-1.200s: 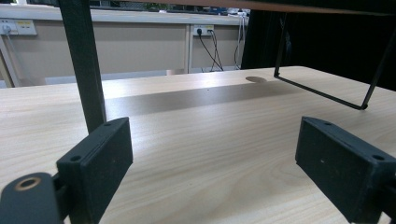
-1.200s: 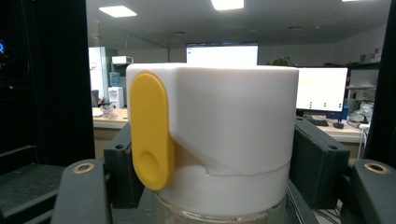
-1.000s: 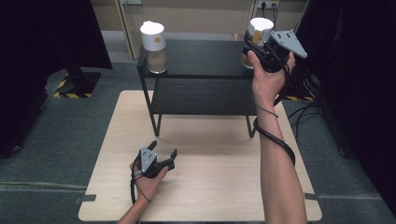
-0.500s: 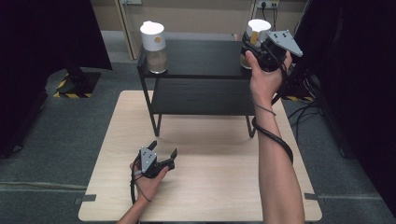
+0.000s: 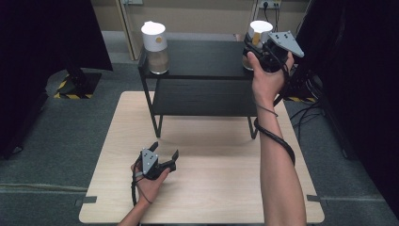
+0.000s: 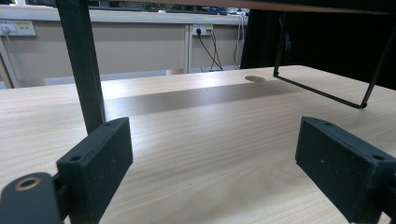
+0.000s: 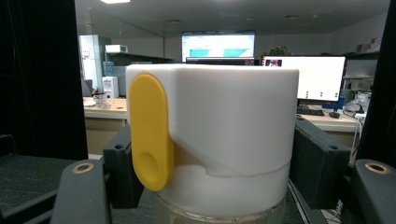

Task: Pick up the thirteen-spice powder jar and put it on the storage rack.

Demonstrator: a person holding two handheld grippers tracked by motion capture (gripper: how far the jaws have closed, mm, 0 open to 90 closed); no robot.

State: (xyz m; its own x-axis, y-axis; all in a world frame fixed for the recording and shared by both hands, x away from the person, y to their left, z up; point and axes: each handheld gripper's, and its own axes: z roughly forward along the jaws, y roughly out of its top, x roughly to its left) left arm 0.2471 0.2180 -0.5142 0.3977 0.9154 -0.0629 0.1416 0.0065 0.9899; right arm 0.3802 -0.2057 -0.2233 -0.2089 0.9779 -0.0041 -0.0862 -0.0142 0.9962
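Note:
A jar with a white lid and yellow tab [image 5: 259, 29] stands at the right end of the black shelf's top [image 5: 202, 59]. My right gripper [image 5: 251, 47] is at it, held from the near side. In the right gripper view the lid [image 7: 224, 135] sits between the two jaws, which touch its sides, so the gripper [image 7: 210, 158] is shut on the jar. My left gripper [image 5: 164, 149] rests low over the wooden table [image 5: 211, 188], open, with bare tabletop between its jaws [image 6: 210, 163].
A second white-lidded jar [image 5: 154, 44] stands at the left end of the shelf top. The shelf's lower board [image 5: 202, 96] and thin legs [image 6: 84, 65] stand on the table's far half. Cables and dark curtains lie to the right.
My right gripper has edged a little left and closer around the jar's lid. The left gripper has stayed in place.

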